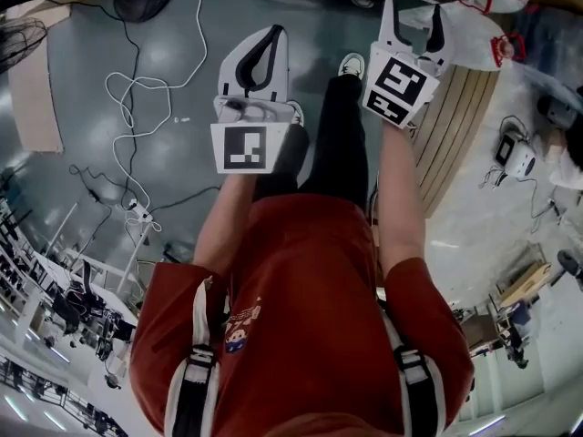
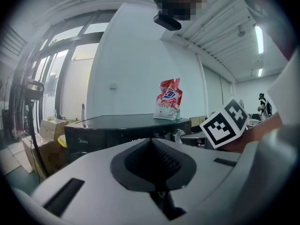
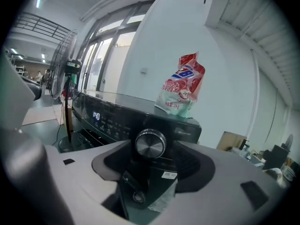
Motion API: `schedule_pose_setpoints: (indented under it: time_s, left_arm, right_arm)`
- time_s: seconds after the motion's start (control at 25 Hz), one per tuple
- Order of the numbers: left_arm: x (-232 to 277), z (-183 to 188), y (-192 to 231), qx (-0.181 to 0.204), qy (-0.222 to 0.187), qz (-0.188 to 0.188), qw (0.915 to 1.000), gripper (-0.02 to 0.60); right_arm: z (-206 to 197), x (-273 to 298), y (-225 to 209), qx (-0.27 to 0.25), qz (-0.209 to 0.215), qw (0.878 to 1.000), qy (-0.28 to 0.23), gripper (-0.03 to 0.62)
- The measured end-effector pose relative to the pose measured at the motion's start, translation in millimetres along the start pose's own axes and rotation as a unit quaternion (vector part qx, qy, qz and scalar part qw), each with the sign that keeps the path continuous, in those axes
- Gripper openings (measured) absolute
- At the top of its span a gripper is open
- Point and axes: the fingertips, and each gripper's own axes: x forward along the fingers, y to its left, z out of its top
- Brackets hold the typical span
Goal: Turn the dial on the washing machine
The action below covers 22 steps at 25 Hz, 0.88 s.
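Right gripper view: dial (image 3: 150,144) on washing machine (image 3: 112,118) is framed between released right hand-held gripper (image 3: 157,170) jaws, untouched. Left hand-held gripper (image 2: 151,146) is clenched, empty. Grey floor (image 1: 91,107) is shown only in head view.

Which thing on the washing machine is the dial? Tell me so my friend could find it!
Find the big black washing machine with a red-and-white bag standing on top. On its front, to the right of the small glowing numbers, sits the dial. It is the only round, shiny silver knob; everything beside it is flat and dark.
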Motion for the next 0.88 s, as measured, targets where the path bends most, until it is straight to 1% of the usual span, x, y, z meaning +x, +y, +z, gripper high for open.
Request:
schedule_pose_setpoints:
  time_s: [0.08,0.2,0.4,0.56,0.72,0.8,0.88]
  left_arm:
    - [5,-8,-2,0.002,0.003,0.000,1.0000,0.011]
    - [10,-19,-2,-0.006,0.008,0.003,0.9999,0.011]
    - [15,-24,-6,-0.012,0.011,0.004,0.9999,0.011]
    - [17,-33,-11,-0.009,0.024,0.003,0.9997,0.011]
    - [18,-39,-15,-0.010,0.030,0.001,0.9995,0.011]
    - [18,-41,-17,-0.011,0.032,0.000,0.9994,0.011]
    - [18,-44,-18,-0.010,0.034,-0.002,0.9994,0.011]
  right_arm:
    - [-7,11,-2,-0.003,-0.005,1.000,0.005,0.290]
    - [-13,23,-1,-0.009,-0.010,1.000,0.010,0.304]
    - [-16,36,2,-0.032,-0.015,0.999,0.011,0.308]
    - [-20,43,0,-0.030,-0.028,0.999,0.014,0.311]
    - [-19,50,3,-0.037,-0.028,0.999,0.012,0.311]
    - [-19,50,3,-0.042,-0.034,0.998,0.012,0.311]
    - [-19,49,1,-0.045,-0.045,0.998,0.008,0.285]
